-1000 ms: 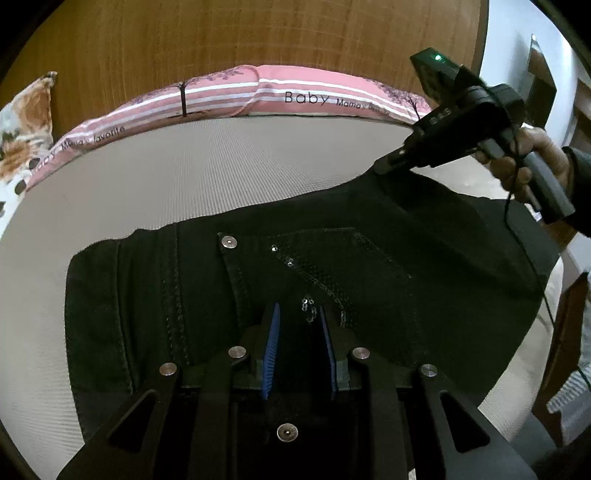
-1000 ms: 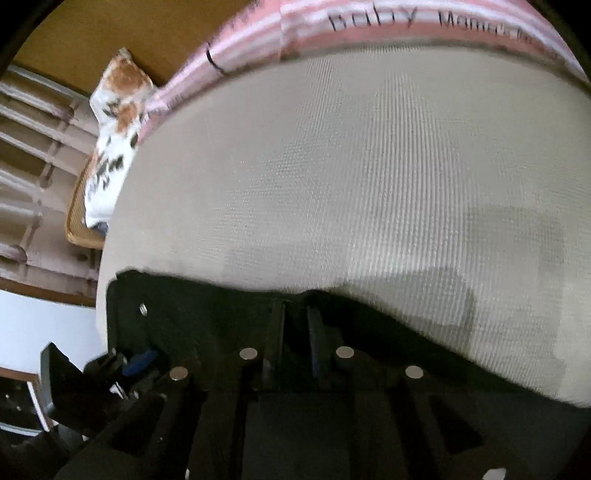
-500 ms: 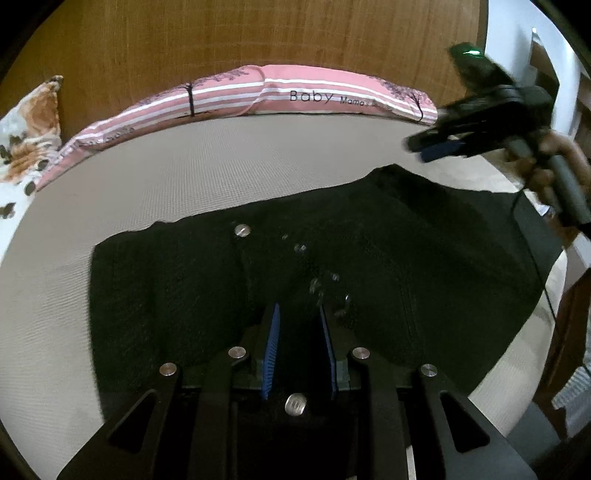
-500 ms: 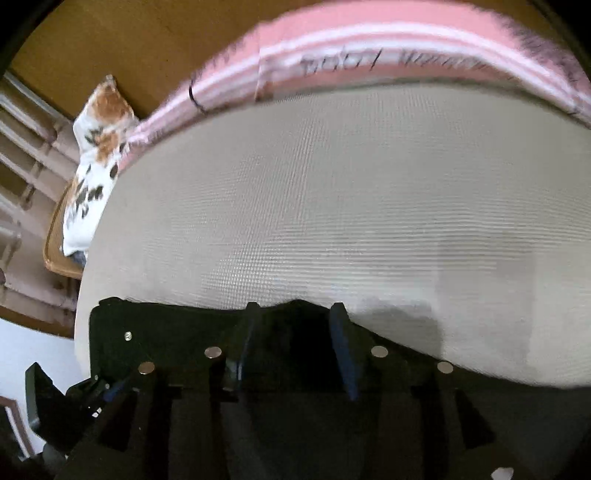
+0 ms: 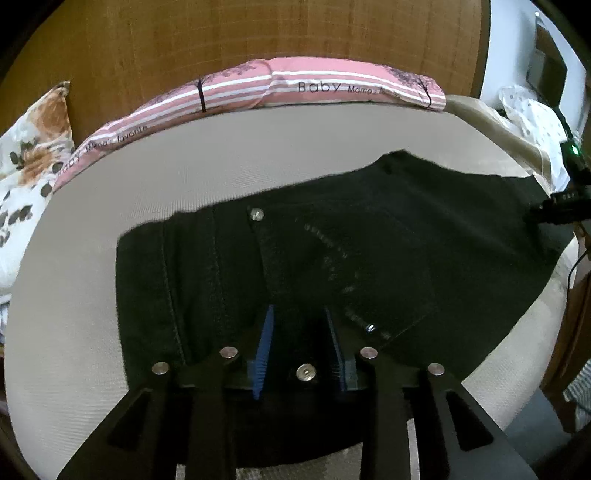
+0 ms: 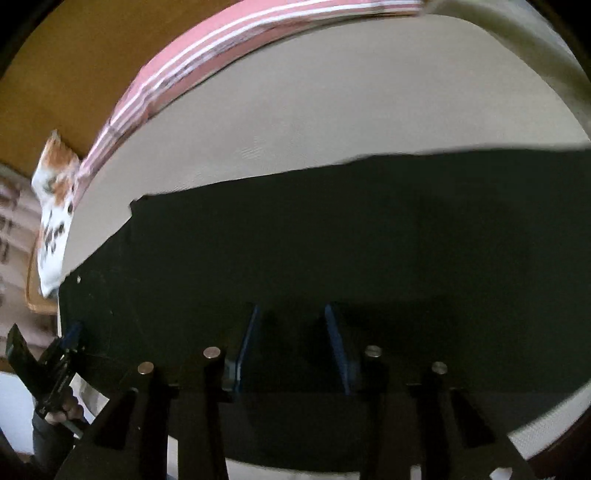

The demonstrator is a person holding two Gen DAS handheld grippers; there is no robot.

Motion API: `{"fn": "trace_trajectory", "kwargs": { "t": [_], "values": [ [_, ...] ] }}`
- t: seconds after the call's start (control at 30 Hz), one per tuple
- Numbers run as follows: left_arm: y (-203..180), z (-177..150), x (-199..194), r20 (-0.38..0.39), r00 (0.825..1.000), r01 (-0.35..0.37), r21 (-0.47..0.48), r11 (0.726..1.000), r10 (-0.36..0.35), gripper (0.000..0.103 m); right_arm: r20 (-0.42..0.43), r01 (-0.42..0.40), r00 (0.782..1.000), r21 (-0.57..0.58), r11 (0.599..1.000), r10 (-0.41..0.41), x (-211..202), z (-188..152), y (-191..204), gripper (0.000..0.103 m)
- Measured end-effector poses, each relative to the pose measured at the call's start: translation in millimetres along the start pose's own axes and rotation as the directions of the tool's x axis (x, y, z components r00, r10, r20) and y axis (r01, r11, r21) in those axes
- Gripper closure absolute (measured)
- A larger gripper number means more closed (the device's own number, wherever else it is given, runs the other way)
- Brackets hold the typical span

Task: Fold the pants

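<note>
Black jeans point(image 5: 332, 258) lie folded lengthwise on a beige mattress point(image 5: 221, 155), waistband at the left, with a metal button point(image 5: 256, 213) and a back pocket showing. My left gripper point(image 5: 300, 317) is at the near waist edge, its blue-padded jaws a little apart with denim between them. My right gripper point(image 6: 290, 314) is open above the dark leg fabric point(image 6: 332, 240). It also shows in the left wrist view point(image 5: 546, 216) at the far right edge of the jeans. The left gripper shows in the right wrist view point(image 6: 72, 338) at the waist.
A pink striped pillow point(image 5: 295, 86) lies along the wooden headboard point(image 5: 258, 33). A floral pillow point(image 5: 29, 147) sits at the far left. A wall and a white cloth point(image 5: 532, 110) are on the right. The mattress's near edge is just below the jeans.
My right gripper let go of the far edge of the jeans, opened, and swung right and down over the leg. The jeans now lie flatter. The left gripper's jaws are slightly wider.
</note>
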State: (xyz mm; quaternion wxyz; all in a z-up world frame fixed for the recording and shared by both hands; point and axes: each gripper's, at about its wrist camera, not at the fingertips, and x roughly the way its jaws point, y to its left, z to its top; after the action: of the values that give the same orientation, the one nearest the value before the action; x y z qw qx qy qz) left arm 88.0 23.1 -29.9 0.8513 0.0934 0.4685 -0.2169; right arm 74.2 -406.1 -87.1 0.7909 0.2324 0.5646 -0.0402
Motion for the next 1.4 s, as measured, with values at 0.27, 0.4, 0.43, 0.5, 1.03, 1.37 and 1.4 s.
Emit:
{"fn": "trace_trajectory", "kwargs": {
  "t": [0.27,0.4,0.43,0.5,1.03,1.37,1.4],
  "values": [
    [-46,47,-21,0.071,0.995,0.066,0.056,0.996,-0.07,0.056,0.15,-0.002,0.988,0.239,0.971,-0.035,-62,-12,-107,0.066],
    [-92,68,-12,0.064,0.986,0.147,0.123,0.981,-0.156,0.052,0.205,-0.034,0.978,0.354,0.934,-0.042,-94,-41,-153,0.066],
    [-106,72,-8,0.058,0.982,0.173,0.136,0.975,-0.182,0.052,0.211,-0.047,0.977,0.391,0.919,-0.04,-98,-48,-164,0.066],
    [-132,79,1,0.042,0.973,0.219,0.156,0.963,-0.228,0.052,0.227,-0.084,0.974,0.443,0.892,-0.021,-104,-62,-186,0.066],
    [-298,86,72,-0.093,0.936,0.351,0.241,0.905,-0.339,0.052,0.357,-0.223,0.934,0.593,0.773,-0.004,-101,-67,-270,0.068],
    [-330,78,101,-0.102,0.952,0.305,0.28,0.91,-0.288,0.065,0.384,-0.243,0.923,0.598,0.764,-0.007,-95,-53,-281,0.091],
    [-332,78,102,-0.096,0.955,0.297,0.291,0.909,-0.282,0.065,0.386,-0.244,0.922,0.595,0.766,-0.007,-96,-52,-279,0.091]
  ]
}}
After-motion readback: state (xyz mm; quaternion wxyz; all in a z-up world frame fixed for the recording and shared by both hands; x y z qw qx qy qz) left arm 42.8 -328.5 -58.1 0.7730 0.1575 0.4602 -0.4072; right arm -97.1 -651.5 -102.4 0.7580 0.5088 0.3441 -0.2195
